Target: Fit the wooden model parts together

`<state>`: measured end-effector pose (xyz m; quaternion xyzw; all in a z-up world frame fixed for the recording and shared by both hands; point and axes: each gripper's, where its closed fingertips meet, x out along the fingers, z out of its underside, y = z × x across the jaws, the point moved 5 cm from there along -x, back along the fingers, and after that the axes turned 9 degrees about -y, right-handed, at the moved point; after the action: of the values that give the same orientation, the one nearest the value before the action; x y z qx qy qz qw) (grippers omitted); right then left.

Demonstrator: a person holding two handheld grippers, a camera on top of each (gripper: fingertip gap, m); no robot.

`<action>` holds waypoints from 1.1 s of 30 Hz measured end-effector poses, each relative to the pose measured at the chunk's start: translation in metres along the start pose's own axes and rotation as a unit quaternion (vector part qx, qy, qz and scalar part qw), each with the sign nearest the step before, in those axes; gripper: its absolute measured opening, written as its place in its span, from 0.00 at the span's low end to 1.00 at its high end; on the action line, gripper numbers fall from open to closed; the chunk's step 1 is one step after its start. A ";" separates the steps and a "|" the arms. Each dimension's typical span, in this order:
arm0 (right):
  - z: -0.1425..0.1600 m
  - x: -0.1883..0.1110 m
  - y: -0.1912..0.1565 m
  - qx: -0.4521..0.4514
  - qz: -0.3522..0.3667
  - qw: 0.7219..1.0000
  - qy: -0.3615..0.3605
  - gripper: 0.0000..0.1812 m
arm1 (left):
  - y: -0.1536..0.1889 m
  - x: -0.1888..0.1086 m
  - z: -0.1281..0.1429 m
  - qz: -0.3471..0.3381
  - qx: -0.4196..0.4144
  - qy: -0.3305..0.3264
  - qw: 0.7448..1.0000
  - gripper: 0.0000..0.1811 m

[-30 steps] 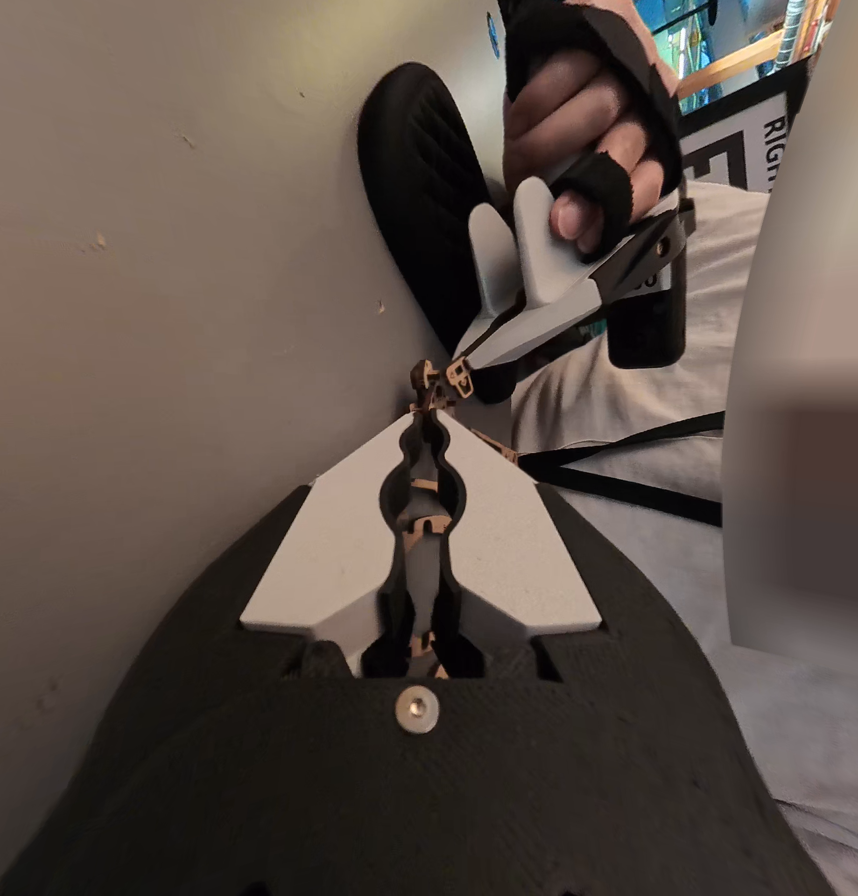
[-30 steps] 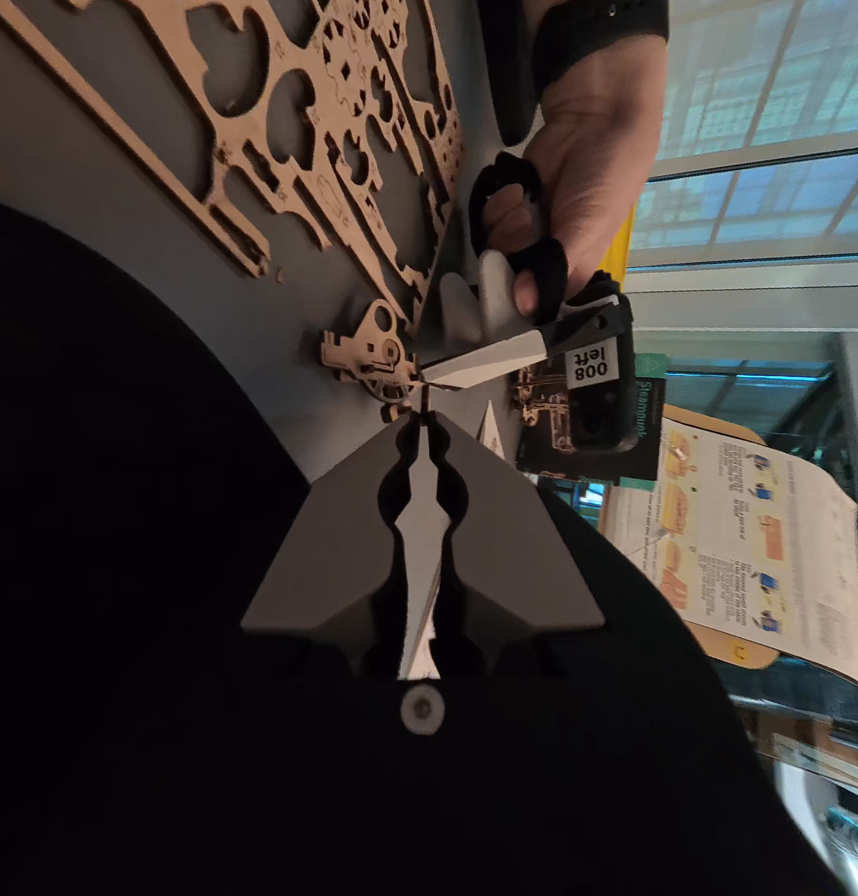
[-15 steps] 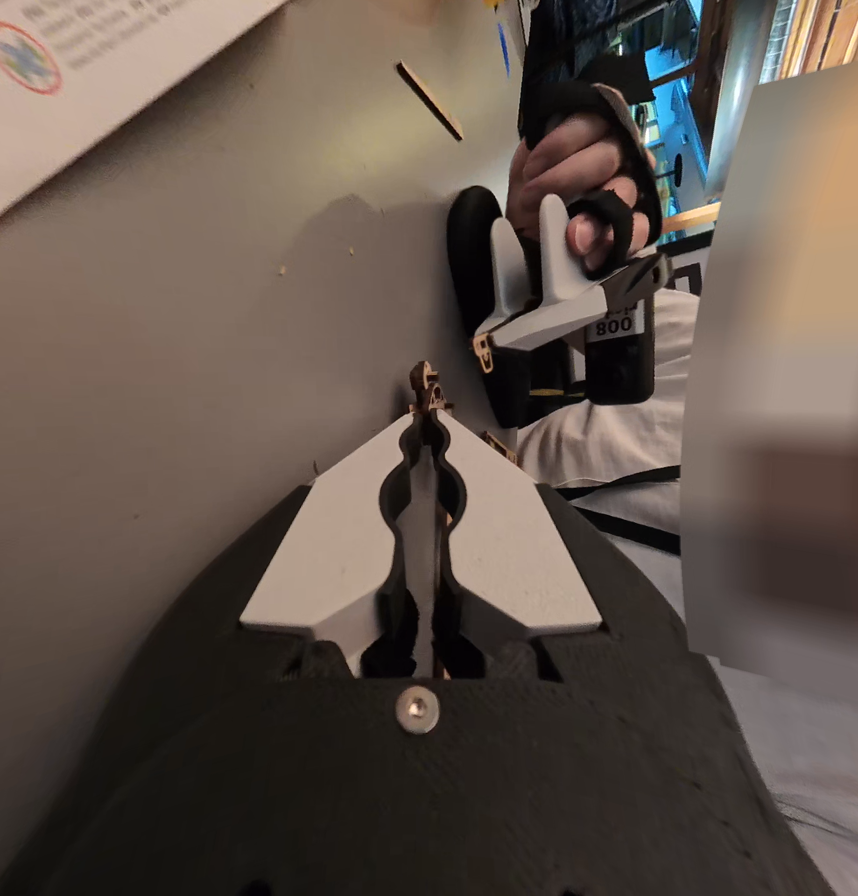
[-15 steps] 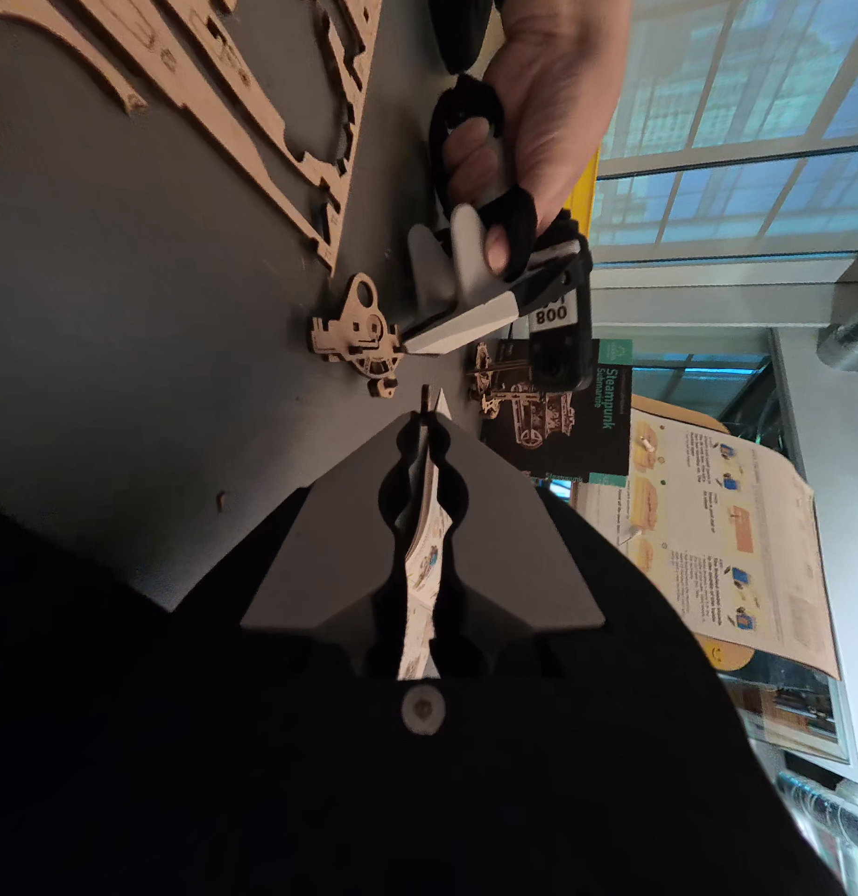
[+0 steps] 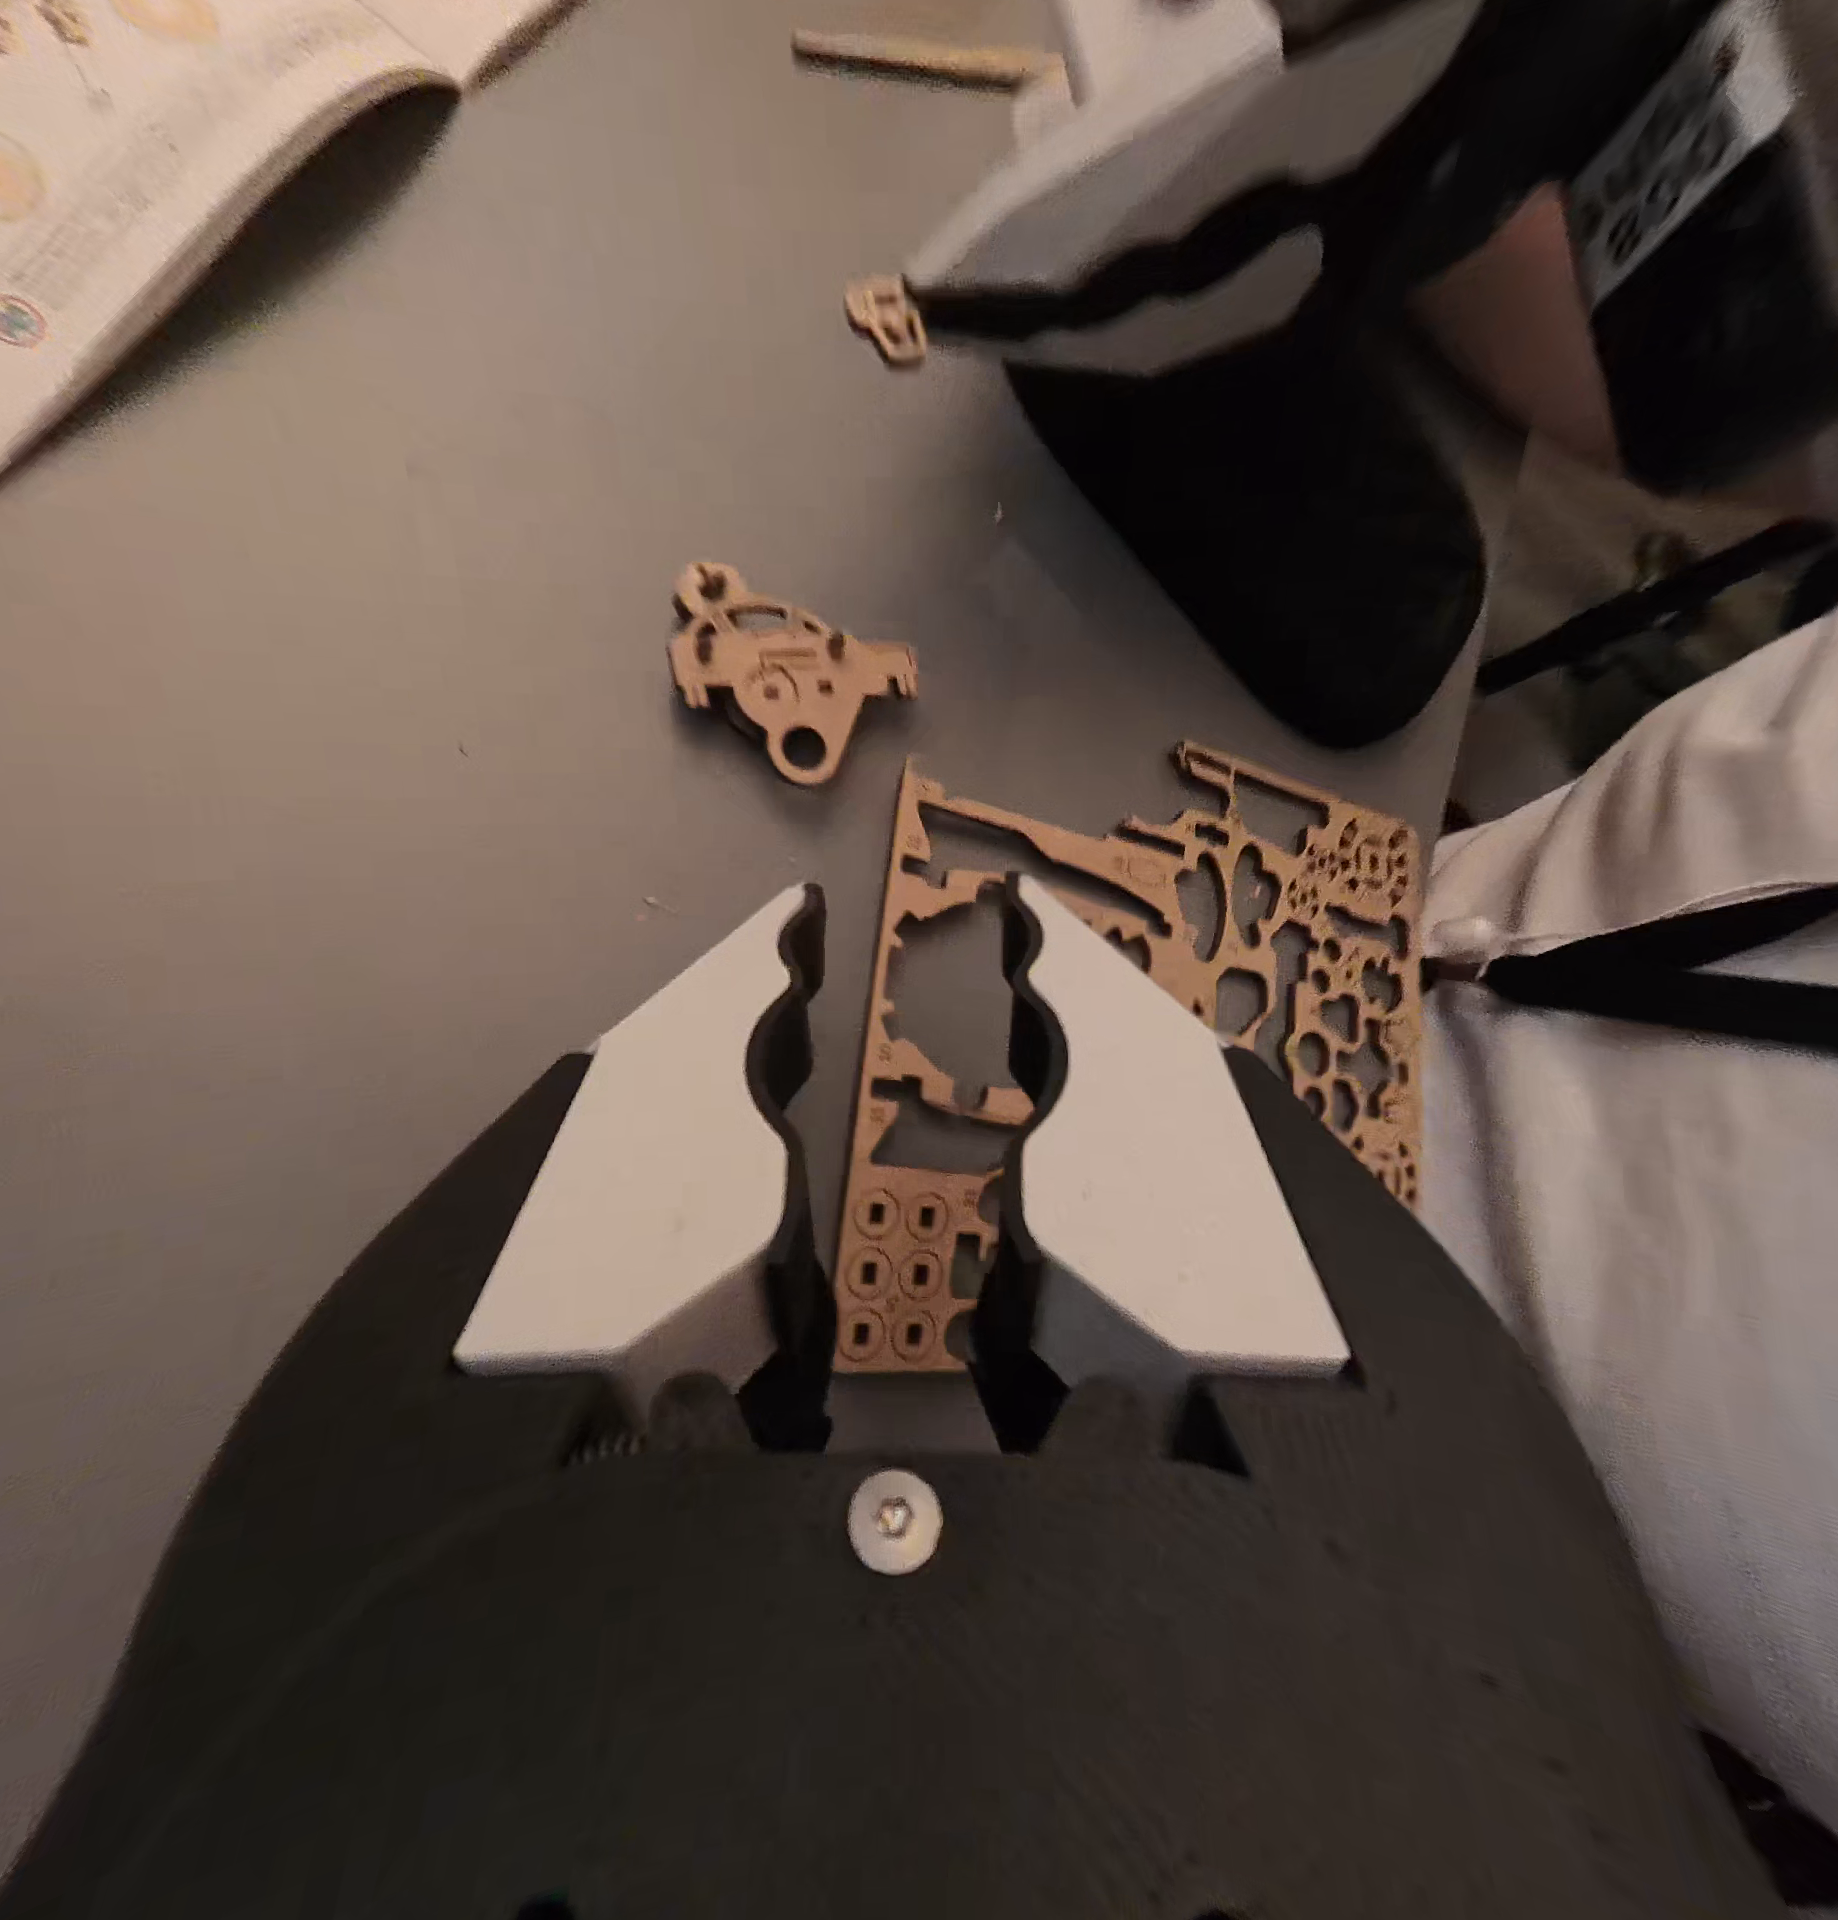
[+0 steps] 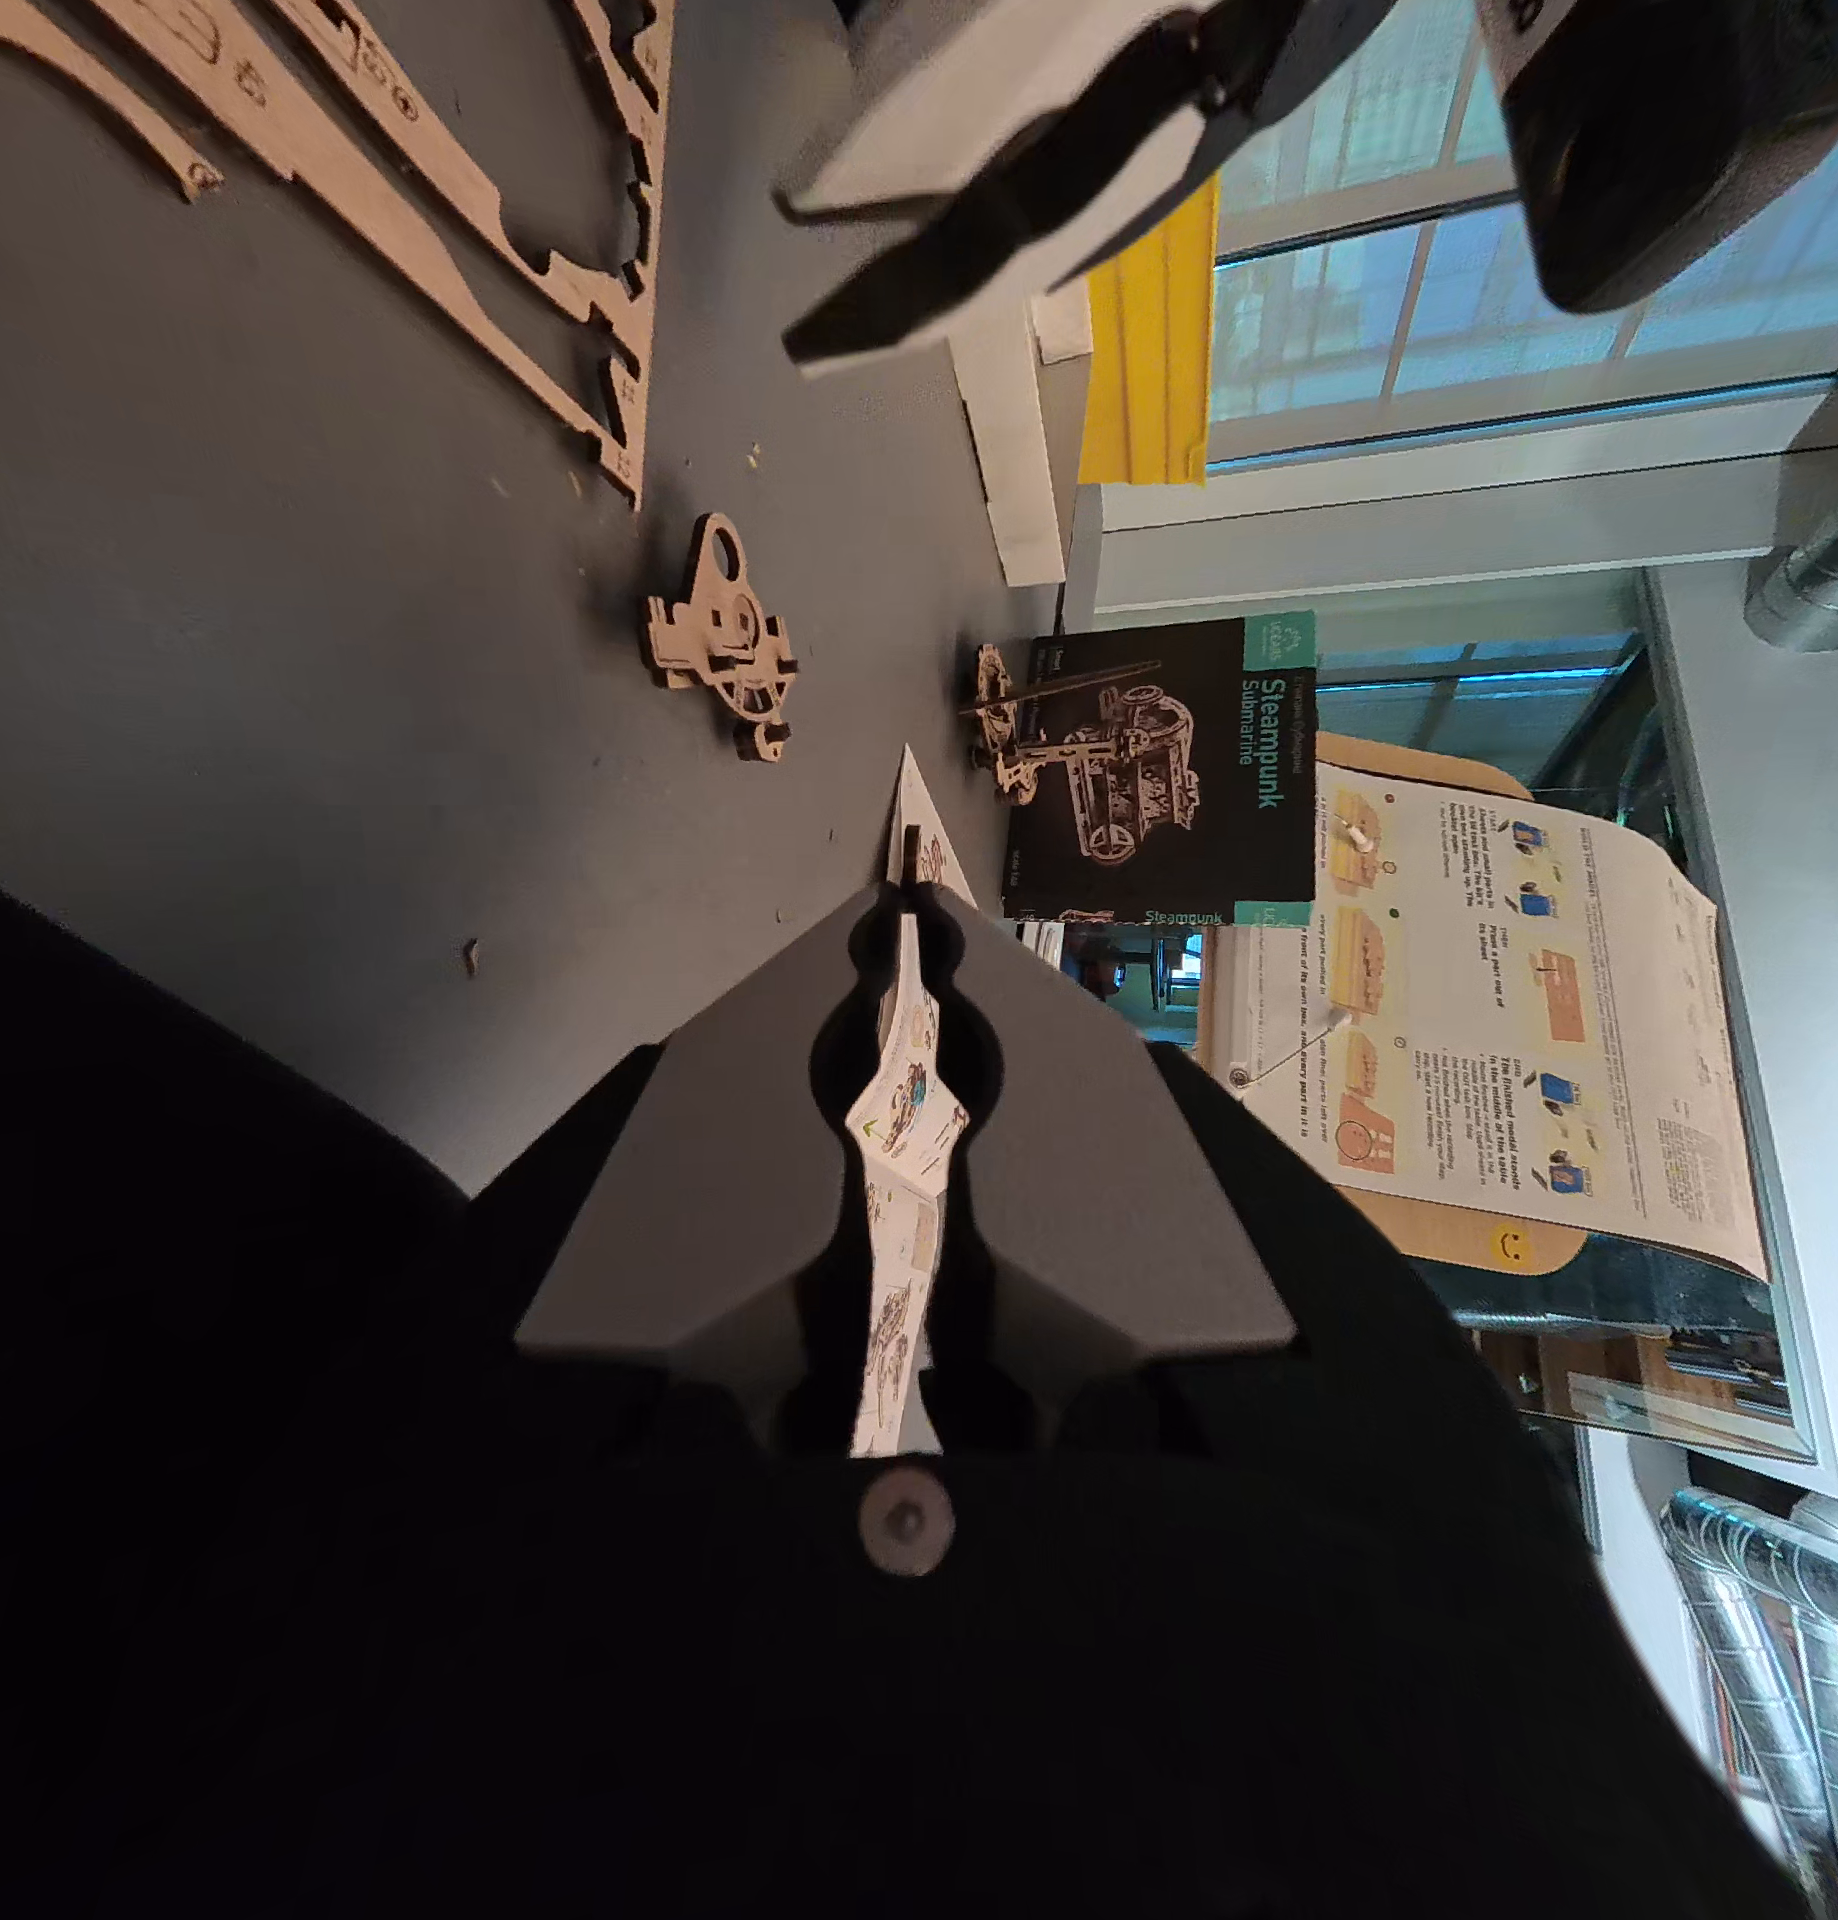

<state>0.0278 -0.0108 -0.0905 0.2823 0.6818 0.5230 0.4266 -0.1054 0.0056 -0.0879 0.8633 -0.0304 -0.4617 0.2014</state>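
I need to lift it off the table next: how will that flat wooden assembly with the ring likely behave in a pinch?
The wooden assembly looks thin and full of cut-outs, so probably light but snappable. Lying flat on the table, it gives little edge to grip.

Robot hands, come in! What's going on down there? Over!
Left gripper open, empty. Right gripper shut on small wooden piece. Assembly flat on table, untouched. Nothing in the way.
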 end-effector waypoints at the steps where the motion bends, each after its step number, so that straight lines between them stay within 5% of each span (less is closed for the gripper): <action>1: 0.000 -0.001 0.000 -0.002 0.001 1.000 0.001 0.00 | 0.003 0.005 0.006 -0.016 0.009 -0.027 0.999 0.18; 5: 0.000 -0.006 0.001 -0.006 0.008 1.000 0.000 0.00 | -0.001 0.017 0.016 -0.086 0.061 -0.084 0.991 0.13; 7: 0.002 -0.009 0.003 -0.004 0.011 1.000 -0.002 0.01 | -0.006 0.016 0.017 -0.107 0.102 -0.104 0.984 0.01; 11: 0.006 -0.010 0.005 0.008 0.011 1.000 -0.001 0.01 | -0.031 0.005 0.014 -0.148 0.185 -0.144 0.961 0.01; 22: 0.012 -0.005 -0.007 0.019 -0.018 1.000 -0.003 0.00 | -0.100 -0.007 -0.024 -0.016 0.244 -0.194 0.950 0.02; 24: 0.013 -0.004 -0.010 0.019 -0.022 1.000 -0.001 0.01 | -0.105 -0.010 -0.033 -0.010 0.209 -0.163 0.964 0.14; 28: 0.004 0.000 -0.010 0.027 -0.029 0.999 0.023 0.01 | -0.089 -0.025 -0.054 -0.016 0.189 -0.017 0.982 0.22; 33: -0.010 0.020 -0.011 0.006 -0.036 0.998 0.049 0.01 | -0.049 -0.016 -0.065 0.006 0.245 0.074 0.967 0.15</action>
<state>0.0102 -0.0026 -0.1062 0.2338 0.7146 0.5166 0.4097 -0.0690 0.0749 -0.0616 0.9177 -0.1331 -0.3742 -0.0120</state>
